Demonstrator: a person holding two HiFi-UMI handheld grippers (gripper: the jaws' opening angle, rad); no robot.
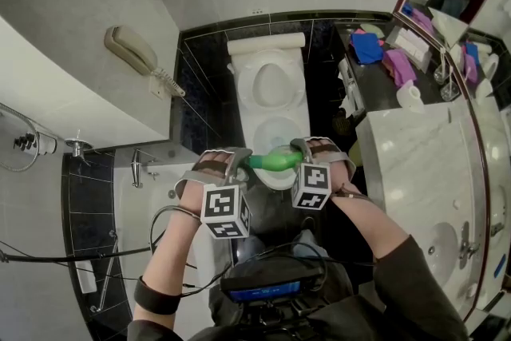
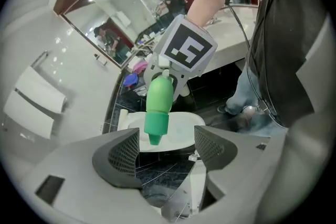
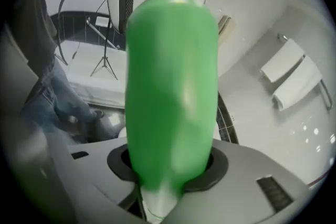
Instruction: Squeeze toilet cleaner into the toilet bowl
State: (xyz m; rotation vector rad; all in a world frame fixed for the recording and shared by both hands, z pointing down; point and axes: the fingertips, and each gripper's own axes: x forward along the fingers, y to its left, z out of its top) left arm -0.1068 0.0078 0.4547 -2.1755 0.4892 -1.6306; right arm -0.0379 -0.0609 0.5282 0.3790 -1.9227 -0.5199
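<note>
**Right gripper** (image 3: 170, 178): jaws clamped on the body of the green bottle (image 1: 274, 161), which lies level over the front of the open toilet (image 1: 299, 104). The bottle's cap points at the left gripper (image 2: 167, 148).

**Left gripper**: jaws spread wide and grasping nothing. The cap tip sits near their ends, and neither pad touches it.

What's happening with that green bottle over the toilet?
A person holds a hand-held gripper in each hand. The right hand-held gripper is shut on the bottle, held above the open toilet. The bottle's cap points toward the left hand-held gripper, whose jaws are open and grip nothing.
</note>
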